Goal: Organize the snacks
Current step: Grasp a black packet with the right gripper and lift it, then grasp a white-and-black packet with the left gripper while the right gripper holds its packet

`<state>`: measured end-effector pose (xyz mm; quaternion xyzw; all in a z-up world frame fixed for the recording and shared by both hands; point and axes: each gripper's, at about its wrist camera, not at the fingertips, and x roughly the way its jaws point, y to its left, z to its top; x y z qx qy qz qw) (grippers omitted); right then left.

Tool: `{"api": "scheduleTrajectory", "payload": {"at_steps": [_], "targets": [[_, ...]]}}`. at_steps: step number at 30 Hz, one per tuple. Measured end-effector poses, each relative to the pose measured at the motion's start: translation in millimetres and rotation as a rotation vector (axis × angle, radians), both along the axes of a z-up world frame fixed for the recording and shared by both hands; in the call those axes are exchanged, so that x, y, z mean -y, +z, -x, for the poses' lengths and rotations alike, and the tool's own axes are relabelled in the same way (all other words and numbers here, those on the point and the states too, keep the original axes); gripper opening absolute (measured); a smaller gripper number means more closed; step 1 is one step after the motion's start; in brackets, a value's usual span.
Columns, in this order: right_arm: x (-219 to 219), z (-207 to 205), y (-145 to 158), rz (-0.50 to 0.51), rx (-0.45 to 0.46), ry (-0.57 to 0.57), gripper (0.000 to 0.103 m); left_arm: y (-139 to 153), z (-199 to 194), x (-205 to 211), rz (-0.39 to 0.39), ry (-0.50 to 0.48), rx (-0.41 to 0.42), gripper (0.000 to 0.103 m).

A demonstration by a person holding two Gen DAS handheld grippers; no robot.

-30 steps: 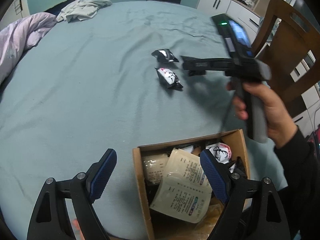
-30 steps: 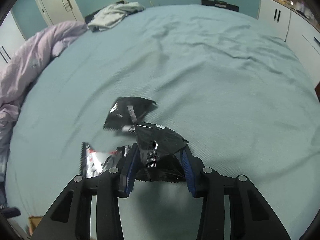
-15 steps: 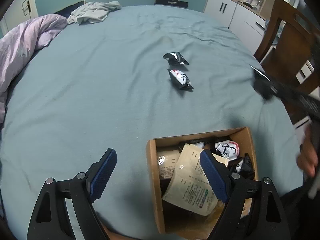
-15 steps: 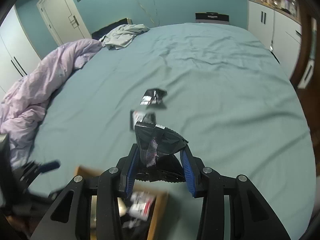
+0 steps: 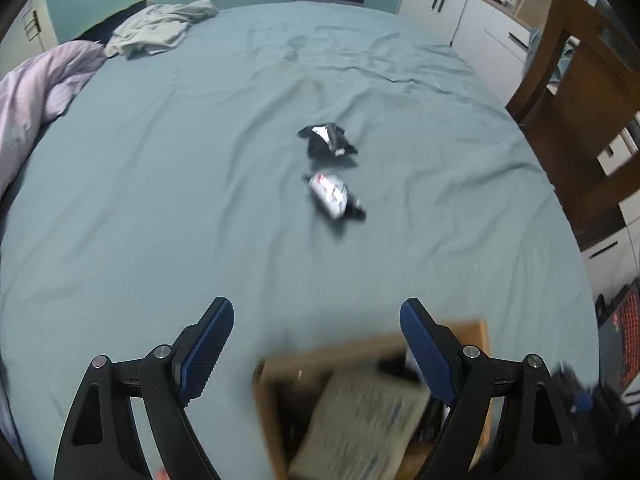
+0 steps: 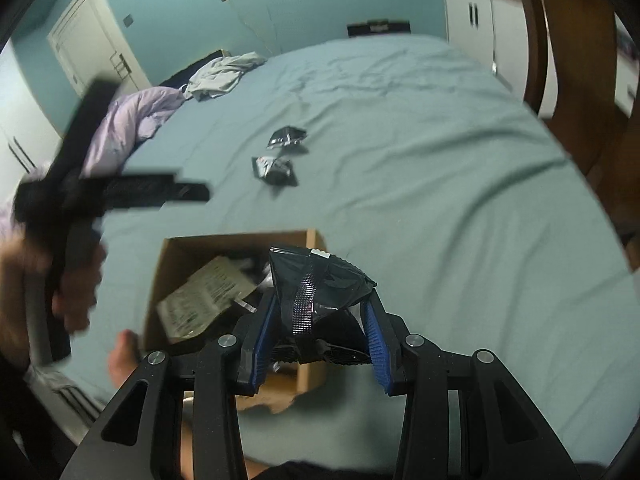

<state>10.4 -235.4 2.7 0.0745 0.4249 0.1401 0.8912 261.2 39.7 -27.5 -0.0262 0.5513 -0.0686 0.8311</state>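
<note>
Right hand-held gripper pinching black snack packet over cardboard box; left hand-held gripper spread, empty; two packets at 12 o'clock on bed; print unreadable.

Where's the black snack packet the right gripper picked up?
In the right wrist view, the black snack packet sits clamped in the right gripper, over the near right corner of the open cardboard box on the bed.

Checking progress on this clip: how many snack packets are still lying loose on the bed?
2: a black packet farther up the bed, and a black-and-white packet just nearer the box. A third is clamped in the right gripper; others sit in the box.
</note>
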Motion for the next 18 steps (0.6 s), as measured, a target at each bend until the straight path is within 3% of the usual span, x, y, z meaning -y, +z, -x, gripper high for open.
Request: {"api": "scheduleTrajectory", "payload": {"at_steps": [6,12,16,18], "targets": [[-4.6,-0.9,3.5,-0.035,0.046,0.026,0.04,-35.9,-78.3,7.1,0.078,0.085,-0.13,0.087],[-4.6,-3.4,-3.2,-0.027,0.054,0.044,0.04,-71.6,-120.5,23.9,0.022,0.148,-0.215,0.085],[-2.6,-10.7,-10.1,-0.042,0.045,0.034,0.04,-94.6,-126.6,36.6,-0.061,0.152,-0.274,0.062],[-0.7,-11.7,-11.6,-0.049,0.04,0.027,0.04,-91.4,-121.4,44.3,-0.103,0.134,-0.225,0.049]]}}
